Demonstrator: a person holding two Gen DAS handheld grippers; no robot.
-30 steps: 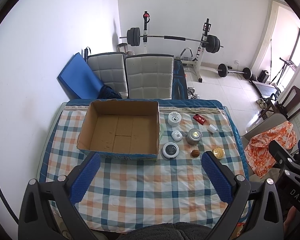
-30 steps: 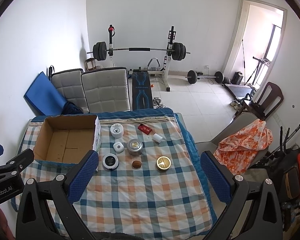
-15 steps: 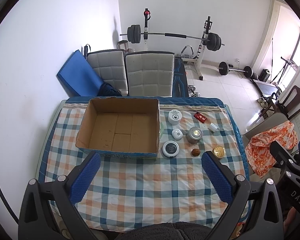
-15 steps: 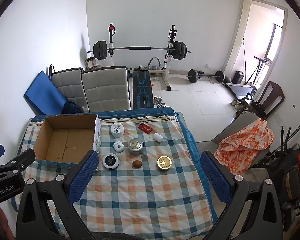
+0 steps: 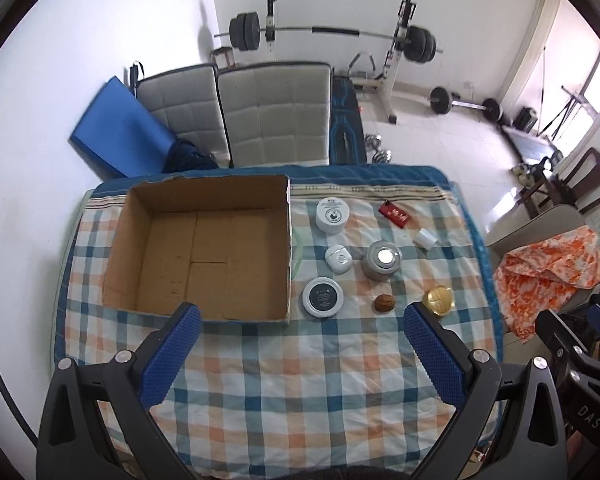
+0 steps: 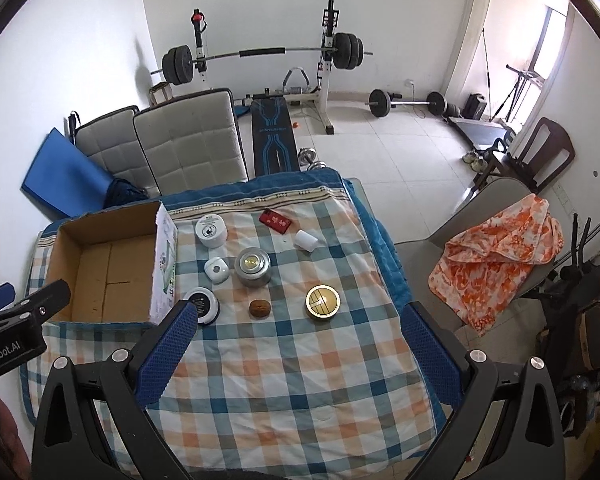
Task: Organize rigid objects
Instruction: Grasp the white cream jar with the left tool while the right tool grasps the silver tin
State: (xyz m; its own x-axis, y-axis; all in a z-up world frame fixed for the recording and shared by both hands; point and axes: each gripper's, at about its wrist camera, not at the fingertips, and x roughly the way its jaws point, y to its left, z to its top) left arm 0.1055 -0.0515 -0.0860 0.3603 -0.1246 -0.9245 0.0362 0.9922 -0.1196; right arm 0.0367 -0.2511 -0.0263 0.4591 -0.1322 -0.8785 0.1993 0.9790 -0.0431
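Note:
An empty cardboard box point(image 5: 204, 248) point(image 6: 104, 264) sits on the left of a checked tablecloth. To its right lie a white jar point(image 5: 332, 214), a small white case point(image 5: 338, 258), a black-lidded tin point(image 5: 323, 297), a grey metal tin point(image 5: 382, 261), a walnut point(image 5: 384, 303), a gold-lidded jar point(image 6: 322, 301), a red packet point(image 5: 393, 214) and a small white cylinder point(image 6: 305, 240). My left gripper point(image 5: 300, 344) is open and empty, high above the table's near side. My right gripper point(image 6: 298, 342) is open and empty, above the near right.
Two padded grey chairs point(image 5: 260, 112) and a blue mat point(image 5: 116, 136) stand behind the table. A weight bench with a barbell point(image 6: 268, 54) is at the back. A chair with an orange cloth point(image 6: 496, 256) stands to the right of the table.
Both grippers have drifted only slightly; the scene shifts a little in the left wrist view. Nothing was taken hold of or moved on the table.

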